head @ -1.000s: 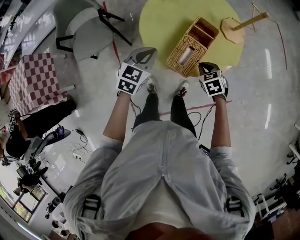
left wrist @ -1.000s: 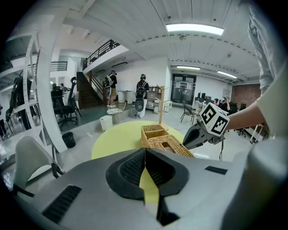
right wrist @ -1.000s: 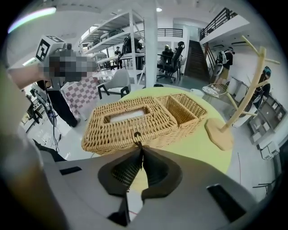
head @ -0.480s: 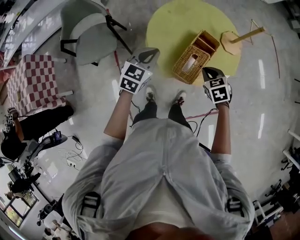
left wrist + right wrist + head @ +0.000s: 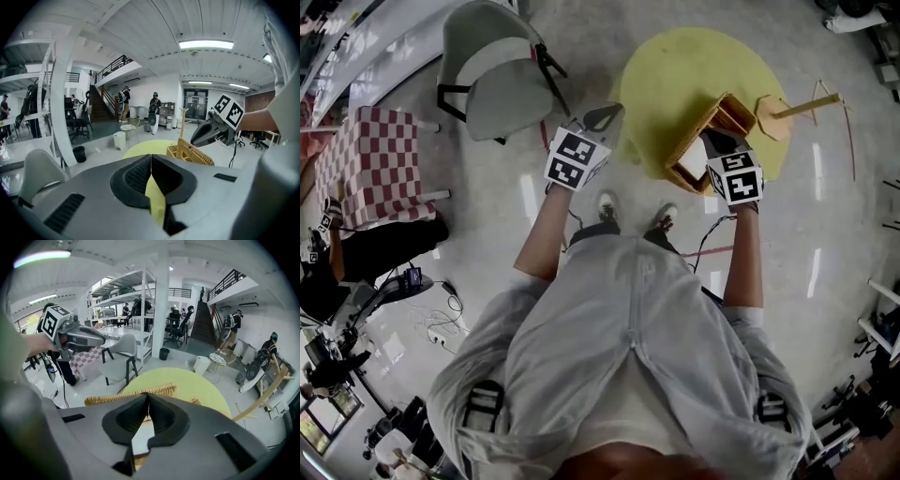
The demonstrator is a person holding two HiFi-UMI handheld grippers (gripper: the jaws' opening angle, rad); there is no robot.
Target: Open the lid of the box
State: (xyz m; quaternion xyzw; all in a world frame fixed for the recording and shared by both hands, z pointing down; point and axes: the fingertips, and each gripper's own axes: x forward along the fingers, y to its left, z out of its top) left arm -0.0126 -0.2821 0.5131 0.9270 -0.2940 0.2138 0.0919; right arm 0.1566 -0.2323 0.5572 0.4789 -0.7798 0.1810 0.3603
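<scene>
A woven wicker box (image 5: 689, 150) stands on the round yellow table (image 5: 675, 66), with something white showing in its top. My right gripper (image 5: 718, 141) hovers right over the box's near end, jaws shut with nothing between them. In the right gripper view the box's woven rim (image 5: 133, 393) lies just beyond my right gripper (image 5: 147, 397). My left gripper (image 5: 604, 114) is shut and empty, held in the air at the table's left edge, apart from the box. From the left gripper view, the box (image 5: 193, 152) and the right gripper (image 5: 205, 136) show beyond my left gripper (image 5: 151, 158).
A wooden stand (image 5: 783, 111) with a slanted rod stands on the table's right side. A grey chair (image 5: 502, 80) is left of the table, and a checked stool (image 5: 380, 164) further left. Cables lie on the floor behind the person's feet.
The person has stepped closer to the table. The right gripper has moved forward from beside the box to over its near end. The left gripper has come up to the table's edge.
</scene>
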